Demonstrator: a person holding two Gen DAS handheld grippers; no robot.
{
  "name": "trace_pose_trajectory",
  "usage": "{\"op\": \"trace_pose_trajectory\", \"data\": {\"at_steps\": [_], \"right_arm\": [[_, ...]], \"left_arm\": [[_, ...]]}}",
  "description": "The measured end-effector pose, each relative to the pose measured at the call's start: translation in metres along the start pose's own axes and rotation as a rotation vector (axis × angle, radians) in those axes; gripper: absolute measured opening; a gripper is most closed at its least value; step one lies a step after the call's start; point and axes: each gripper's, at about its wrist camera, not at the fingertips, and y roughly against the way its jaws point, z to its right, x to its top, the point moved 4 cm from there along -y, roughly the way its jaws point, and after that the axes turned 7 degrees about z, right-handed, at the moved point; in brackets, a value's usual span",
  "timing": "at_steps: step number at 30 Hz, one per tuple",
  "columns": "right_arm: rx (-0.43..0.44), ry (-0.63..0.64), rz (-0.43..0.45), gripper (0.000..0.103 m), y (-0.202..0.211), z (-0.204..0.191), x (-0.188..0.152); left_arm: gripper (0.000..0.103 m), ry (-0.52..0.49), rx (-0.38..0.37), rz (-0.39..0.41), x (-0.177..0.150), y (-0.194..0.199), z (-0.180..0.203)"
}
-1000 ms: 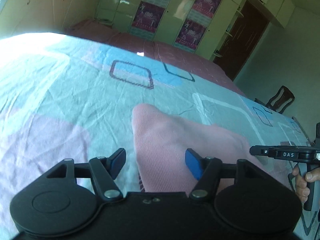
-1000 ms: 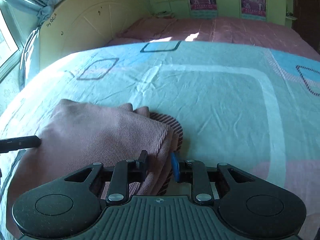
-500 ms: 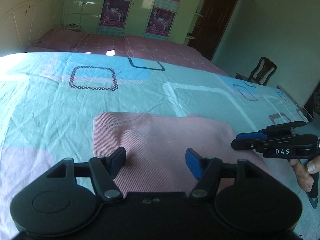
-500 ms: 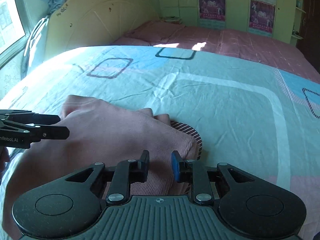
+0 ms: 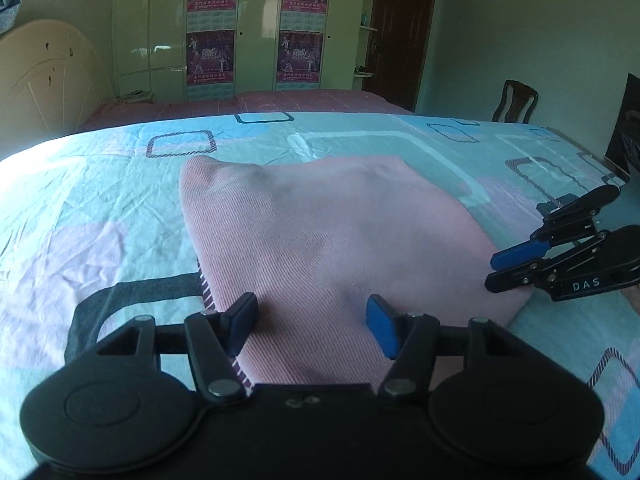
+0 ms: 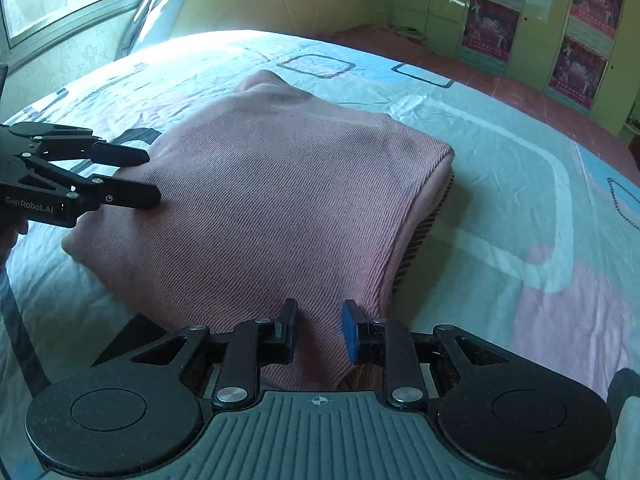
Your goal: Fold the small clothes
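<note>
Since a second ago both views have swung round; pink garment now lies folded at frame centre on the bedsheet; left gripper and right gripper both agape, holding nothing; I judge folding nearly done, perhaps smoothing left.

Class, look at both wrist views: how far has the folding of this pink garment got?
Done: the pink garment lies as a folded, layered stack on the bedsheet; striped edges show at its side. In hand: nothing is gripped; the left gripper and right gripper are both open above it. Left: perhaps tidying or another fold; this cannot be told.
</note>
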Motion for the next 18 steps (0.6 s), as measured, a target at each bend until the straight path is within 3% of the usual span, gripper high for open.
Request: {"op": "trace_pose_trajectory", "data": {"at_steps": [4,6,9,13,18], "right_arm": [[0.011,-0.014,0.068,0.025,0.026,-0.008,0.005],[0.006,-0.016,0.06,0.025,0.026,-0.012,0.001],[-0.045,-0.032,-0.01,0.024,0.01,-0.008,-0.013],[-0.057,-0.071,0.029,0.025,0.018,-0.009,-0.018],[-0.054,-0.112,0.116,0.025,0.06,-0.017,-0.017]], "left_arm": [[0.058,0.032,-0.016,0.042,0.001,0.026,0.006],[0.058,0.027,-0.006,0.025,-0.005,0.028,0.012],[0.057,0.038,0.061,-0.051,-0.022,0.018,0.019],[0.058,0.07,0.137,-0.062,-0.034,0.026,0.021],[0.061,0.099,0.18,-0.03,-0.03,0.057,0.031]]}}
